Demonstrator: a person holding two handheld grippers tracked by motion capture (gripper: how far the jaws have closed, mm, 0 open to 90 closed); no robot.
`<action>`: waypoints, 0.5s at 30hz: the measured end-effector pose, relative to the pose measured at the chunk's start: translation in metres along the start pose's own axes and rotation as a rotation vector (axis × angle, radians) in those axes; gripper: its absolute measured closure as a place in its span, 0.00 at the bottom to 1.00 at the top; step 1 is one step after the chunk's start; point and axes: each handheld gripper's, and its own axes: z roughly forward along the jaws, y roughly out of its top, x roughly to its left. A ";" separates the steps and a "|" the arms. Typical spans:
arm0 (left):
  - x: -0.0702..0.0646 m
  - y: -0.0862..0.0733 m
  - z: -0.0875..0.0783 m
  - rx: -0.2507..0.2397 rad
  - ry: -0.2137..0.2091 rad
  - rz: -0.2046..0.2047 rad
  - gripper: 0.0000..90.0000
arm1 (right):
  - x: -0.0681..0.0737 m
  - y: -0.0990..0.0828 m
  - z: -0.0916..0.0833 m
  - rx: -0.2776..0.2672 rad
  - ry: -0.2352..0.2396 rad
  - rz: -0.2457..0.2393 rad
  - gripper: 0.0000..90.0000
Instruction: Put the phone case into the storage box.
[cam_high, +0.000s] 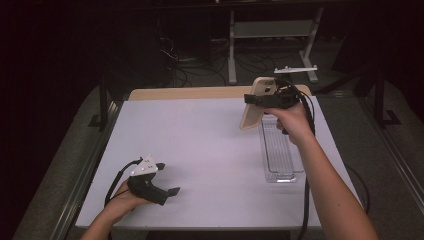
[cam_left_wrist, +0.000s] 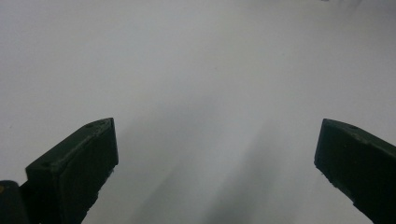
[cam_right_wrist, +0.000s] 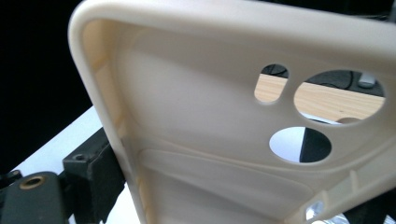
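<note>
A cream phone case hangs in the air above the table's far right, held upright with its camera cut-outs near the top. My right gripper is shut on it. In the right gripper view the inside of the phone case faces the camera, with three cut-outs at the right, and one black jaw stands against its left edge. My left gripper rests low over the near left of the white table, open, with nothing between its fingers.
A clear plastic tray lies lengthwise on the table's right side, under and just in front of the held case. A wooden strip runs along the table's far edge. Behind it, in the dark, stand a metal rack and cables.
</note>
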 end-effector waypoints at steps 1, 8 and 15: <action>0.000 0.000 0.000 0.000 -0.001 0.000 0.00 | -0.002 0.001 -0.001 -0.001 -0.006 0.000 0.11; 0.000 0.000 -0.001 0.003 0.003 -0.002 0.00 | -0.014 0.005 -0.009 -0.002 -0.065 0.007 0.11; 0.000 0.000 -0.001 -0.002 0.005 -0.002 0.00 | -0.027 0.007 -0.015 0.023 -0.161 0.012 0.11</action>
